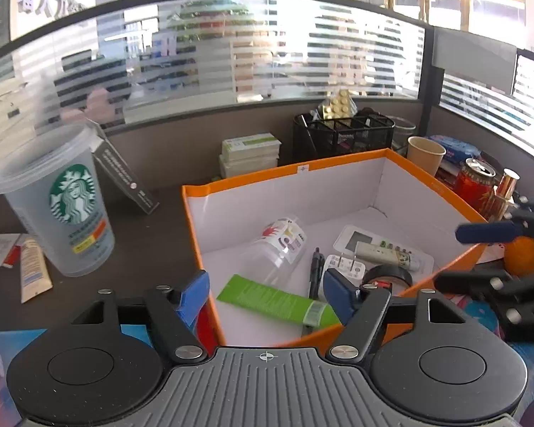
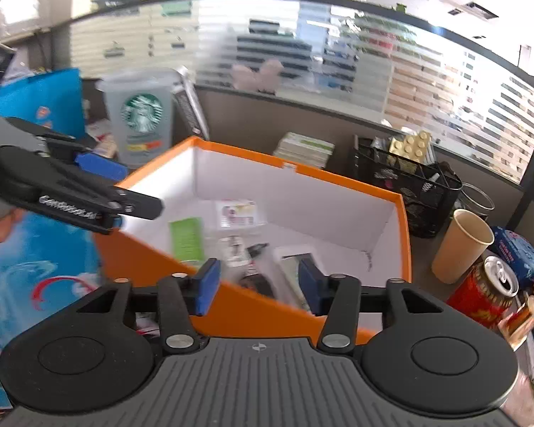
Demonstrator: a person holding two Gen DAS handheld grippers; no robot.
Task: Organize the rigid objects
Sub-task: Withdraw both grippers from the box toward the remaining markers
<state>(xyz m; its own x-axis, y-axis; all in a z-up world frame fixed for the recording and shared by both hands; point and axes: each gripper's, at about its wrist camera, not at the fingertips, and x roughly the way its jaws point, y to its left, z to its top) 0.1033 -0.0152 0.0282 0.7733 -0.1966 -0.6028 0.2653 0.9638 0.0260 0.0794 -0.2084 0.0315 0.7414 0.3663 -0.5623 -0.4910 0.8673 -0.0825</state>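
An orange box (image 1: 341, 164) with white inside holds a green tube (image 1: 274, 300), a clear printed cup (image 1: 277, 245), a black pen (image 1: 316, 270), a white adapter (image 1: 343, 265), a remote (image 1: 388, 251) and black tape (image 1: 388, 275). My left gripper (image 1: 265, 293) is open and empty, over the box's near edge. My right gripper (image 2: 260, 284) is open and empty, over the box (image 2: 404, 227). The right gripper also shows at the right in the left wrist view (image 1: 487, 231). The left one shows in the right wrist view (image 2: 99, 192).
A Starbucks cup (image 1: 64, 206) and a beige tube (image 1: 32, 270) sit left of the box. Behind it are a black mesh organizer (image 1: 341, 135), stacked boxes (image 1: 249, 153) and a paper cup (image 1: 425, 153). A red can (image 1: 475, 179) and an orange (image 1: 527, 259) are right.
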